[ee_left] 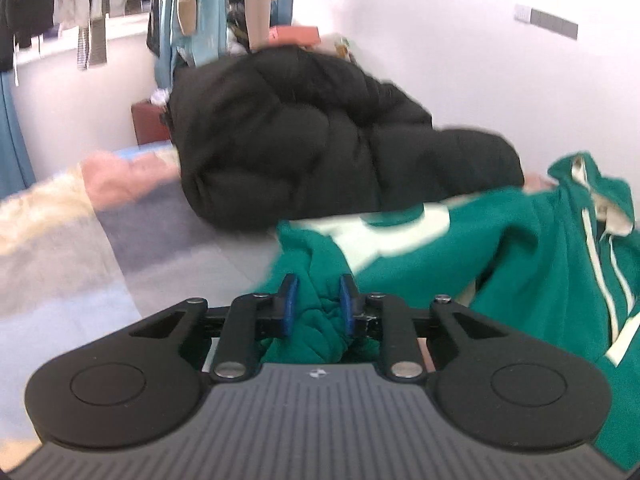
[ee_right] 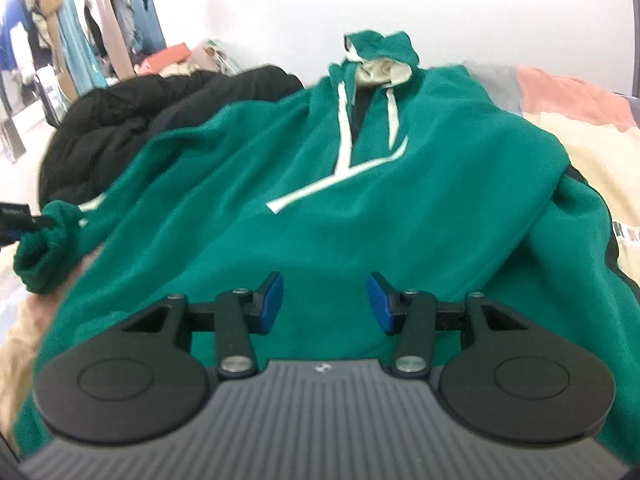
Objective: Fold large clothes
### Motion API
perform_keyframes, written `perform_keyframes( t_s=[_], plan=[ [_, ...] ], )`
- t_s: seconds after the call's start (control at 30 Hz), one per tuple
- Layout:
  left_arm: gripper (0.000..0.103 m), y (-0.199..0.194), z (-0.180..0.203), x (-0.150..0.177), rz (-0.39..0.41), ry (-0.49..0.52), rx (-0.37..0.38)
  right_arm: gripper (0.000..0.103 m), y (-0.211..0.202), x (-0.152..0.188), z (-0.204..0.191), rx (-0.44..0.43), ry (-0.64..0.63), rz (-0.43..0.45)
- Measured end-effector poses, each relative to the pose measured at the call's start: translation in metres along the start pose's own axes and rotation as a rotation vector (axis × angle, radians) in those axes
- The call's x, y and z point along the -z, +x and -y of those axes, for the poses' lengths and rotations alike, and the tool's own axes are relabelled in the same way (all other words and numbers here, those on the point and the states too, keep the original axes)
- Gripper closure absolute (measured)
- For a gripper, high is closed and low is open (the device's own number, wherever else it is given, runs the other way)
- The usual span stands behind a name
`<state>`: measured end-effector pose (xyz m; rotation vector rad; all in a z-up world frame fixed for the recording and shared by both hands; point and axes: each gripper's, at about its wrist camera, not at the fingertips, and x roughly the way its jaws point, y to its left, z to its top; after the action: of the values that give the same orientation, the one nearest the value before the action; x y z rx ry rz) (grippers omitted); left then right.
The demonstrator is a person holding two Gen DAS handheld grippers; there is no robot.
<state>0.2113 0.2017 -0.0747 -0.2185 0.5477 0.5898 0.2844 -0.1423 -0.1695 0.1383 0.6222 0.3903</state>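
Note:
A large green hoodie (ee_right: 320, 152) with white trim and cords lies front up on the bed, its hood (ee_right: 376, 52) at the far end by the wall. My left gripper (ee_left: 318, 292) is shut on the bunched cuff of the hoodie's sleeve (ee_left: 320, 320), and green fabric fills the gap between its blue pads. In the right wrist view that cuff (ee_right: 44, 240) hangs lifted at the far left, with a dark finger (ee_right: 22, 216) of the left gripper on it. My right gripper (ee_right: 325, 292) hovers open over the hoodie's lower body, nothing between its pads.
A black puffer jacket (ee_left: 312, 136) is heaped on the bed just beyond the hoodie, by the white wall. A pastel patchwork blanket (ee_left: 80, 240) covers the bed. Hanging clothes on a rack (ee_left: 192, 8) fill the far left background.

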Motion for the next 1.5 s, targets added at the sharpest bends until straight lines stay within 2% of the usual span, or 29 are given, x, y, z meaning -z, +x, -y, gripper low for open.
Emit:
perform_keyframes(
  t_s=[0.1, 0.2, 0.3, 0.43, 0.57, 0.67, 0.7, 0.73, 0.77, 0.8, 0.87, 0.9, 1.0, 1.1, 1.17, 1.23, 1.3, 1.33, 1.37, 1.5],
  plan=[
    [0.078, -0.032, -0.001, -0.036, 0.053, 0.015, -0.008, 0.054, -0.003, -0.003, 0.009, -0.080, 0.091, -0.007],
    [0.078, -0.069, 0.019, -0.068, 0.132, 0.097, 0.021, 0.053, -0.006, -0.002, 0.018, -0.132, 0.181, -0.019],
    [0.078, -0.113, 0.060, -0.095, 0.203, 0.203, 0.088, 0.052, -0.013, -0.003, 0.027, -0.139, 0.242, -0.010],
    [0.078, -0.167, 0.131, -0.106, 0.267, 0.369, 0.229, 0.052, -0.028, -0.007, 0.042, -0.129, 0.298, 0.032],
    [0.078, -0.209, 0.206, -0.090, 0.229, 0.459, 0.400, 0.052, -0.046, -0.007, 0.062, -0.094, 0.340, 0.078],
    [0.079, -0.234, 0.253, -0.064, 0.201, 0.523, 0.543, 0.052, -0.058, -0.007, 0.081, -0.097, 0.377, 0.122],
    [0.080, -0.239, 0.267, -0.054, 0.196, 0.553, 0.567, 0.052, -0.062, -0.007, 0.088, -0.095, 0.399, 0.132],
    [0.091, -0.242, 0.281, -0.044, 0.187, 0.579, 0.599, 0.052, -0.066, -0.007, 0.095, -0.098, 0.422, 0.142],
    [0.095, -0.243, 0.293, -0.035, 0.183, 0.594, 0.632, 0.052, -0.069, -0.006, 0.101, -0.104, 0.444, 0.154],
    [0.095, -0.242, 0.305, -0.024, 0.172, 0.604, 0.674, 0.052, -0.072, -0.005, 0.105, -0.105, 0.460, 0.164],
    [0.095, -0.236, 0.322, -0.009, 0.144, 0.612, 0.692, 0.054, -0.073, -0.004, 0.112, -0.088, 0.473, 0.174],
    [0.095, -0.230, 0.325, 0.001, 0.117, 0.610, 0.704, 0.052, -0.072, -0.004, 0.113, -0.053, 0.474, 0.158],
    [0.094, -0.209, 0.322, 0.015, 0.045, 0.545, 0.750, 0.052, -0.069, 0.002, 0.127, -0.026, 0.516, 0.142],
    [0.088, -0.174, 0.293, 0.017, -0.029, 0.448, 0.749, 0.052, -0.073, 0.005, 0.136, -0.002, 0.567, 0.143],
    [0.066, -0.139, 0.273, 0.013, -0.073, 0.360, 0.714, 0.052, -0.077, 0.003, 0.138, -0.006, 0.570, 0.163],
    [0.054, -0.104, 0.246, 0.010, -0.096, 0.270, 0.658, 0.051, -0.080, 0.000, 0.135, -0.024, 0.551, 0.180],
    [0.052, -0.070, 0.216, 0.009, -0.133, 0.171, 0.597, 0.040, -0.078, -0.003, 0.130, -0.045, 0.531, 0.179],
    [0.051, -0.053, 0.203, 0.009, -0.157, 0.118, 0.573, 0.031, -0.075, -0.004, 0.128, -0.058, 0.524, 0.176],
    [0.051, -0.036, 0.188, 0.009, -0.180, 0.062, 0.547, 0.028, -0.073, -0.005, 0.126, -0.069, 0.518, 0.172],
    [0.051, 0.027, 0.145, 0.007, -0.240, -0.136, 0.489, 0.028, -0.058, -0.008, 0.114, -0.057, 0.473, 0.129]
  ],
)
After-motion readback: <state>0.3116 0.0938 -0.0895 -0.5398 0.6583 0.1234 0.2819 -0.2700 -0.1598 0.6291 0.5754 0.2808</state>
